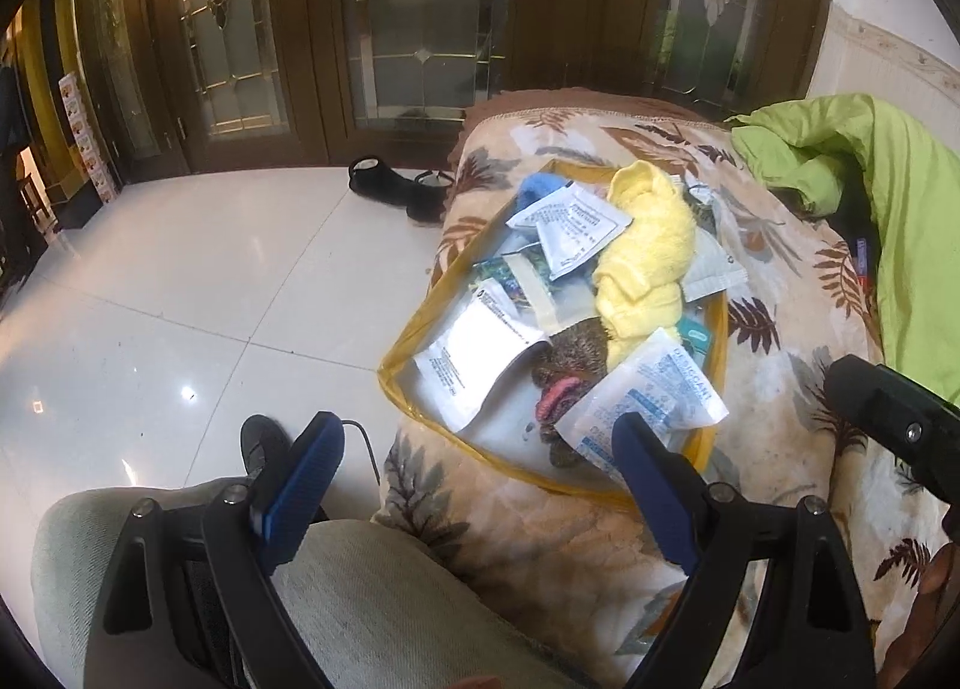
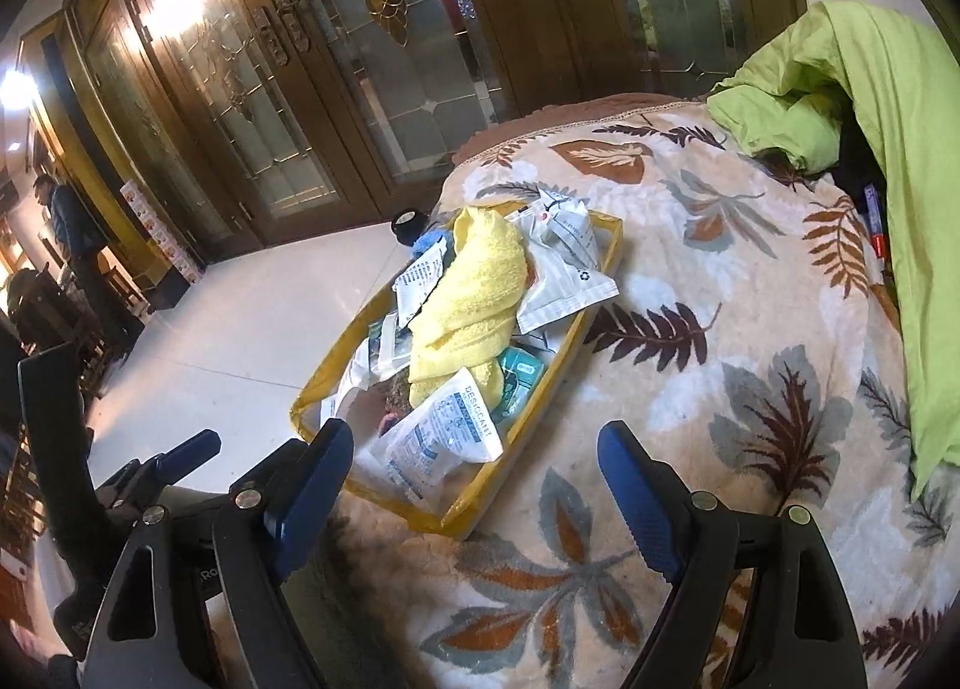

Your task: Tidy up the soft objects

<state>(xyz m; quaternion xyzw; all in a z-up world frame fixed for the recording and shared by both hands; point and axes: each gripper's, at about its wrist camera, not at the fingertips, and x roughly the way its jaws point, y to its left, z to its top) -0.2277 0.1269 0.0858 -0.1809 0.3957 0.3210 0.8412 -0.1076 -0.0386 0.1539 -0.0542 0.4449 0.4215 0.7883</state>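
Observation:
A clear bag with yellow trim (image 1: 414, 329) (image 2: 462, 509) lies open on a leaf-patterned blanket (image 1: 780, 449) (image 2: 720, 329). In it are a yellow towel (image 1: 648, 245) (image 2: 474, 293), several white desiccant packets (image 1: 654, 389) (image 2: 444, 437), a blue cloth (image 1: 540, 188) (image 2: 432, 242) and a dark furry thing with pink on it (image 1: 564, 383). My left gripper (image 1: 474, 485) is open and empty, just short of the bag's near edge. My right gripper (image 2: 474, 485) is open and empty, over the blanket at the bag's near corner.
A green cloth (image 1: 870, 179) (image 2: 870, 107) is heaped at the right of the bed. Black shoes (image 1: 396, 188) sit on the white tiled floor (image 1: 180, 299) before wooden glass doors. My knee (image 1: 360, 599) is under the left gripper. People stand far left (image 2: 66, 221).

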